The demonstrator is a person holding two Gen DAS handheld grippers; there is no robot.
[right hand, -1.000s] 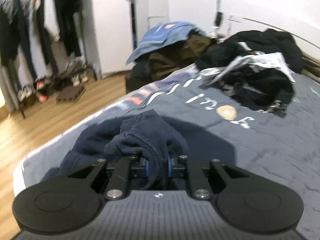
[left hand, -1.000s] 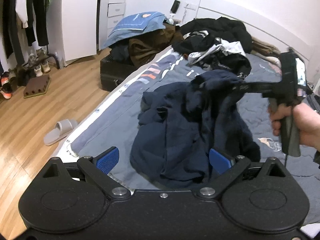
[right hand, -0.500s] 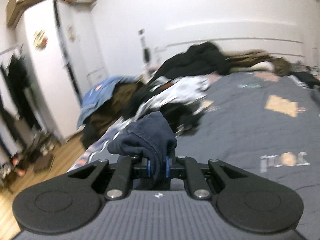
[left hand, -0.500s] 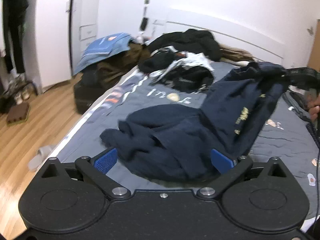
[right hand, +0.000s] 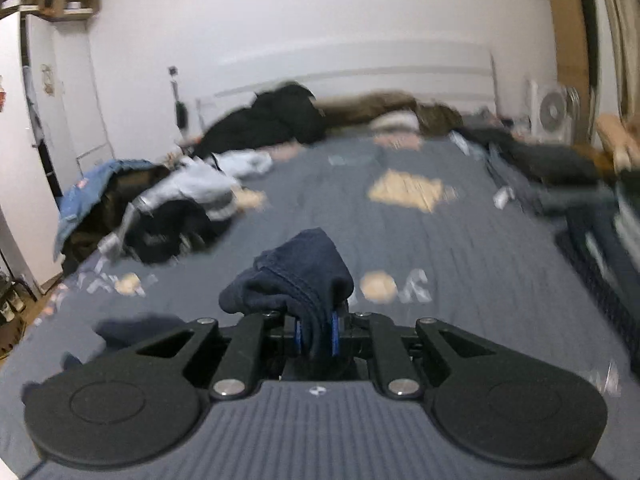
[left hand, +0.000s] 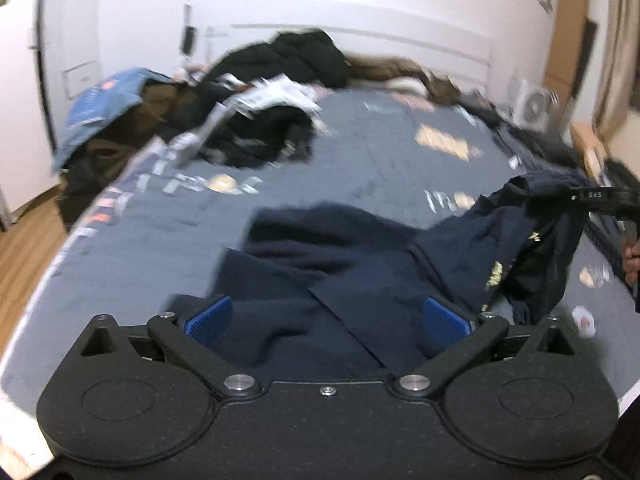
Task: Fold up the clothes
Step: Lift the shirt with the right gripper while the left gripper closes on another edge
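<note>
Right gripper (right hand: pixel 316 334) swung further right, dragging the navy sweatshirt (left hand: pixel 352 280) out across the bed (left hand: pixel 360 168).
Right blue pads pinch a bunched fold, lifted off the cover; rest lies flat beneath the left gripper (left hand: pixel 327 319), pads spread wide, gripping nothing. Dark clothes pile (left hand: pixel 276 120) sits far left.

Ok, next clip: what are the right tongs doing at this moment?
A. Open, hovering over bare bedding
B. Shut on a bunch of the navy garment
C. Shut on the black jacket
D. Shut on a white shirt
B: in the right wrist view the right tongs have their blue pads pressed against a bunched fold of the navy garment, lifted above the bed.
</note>
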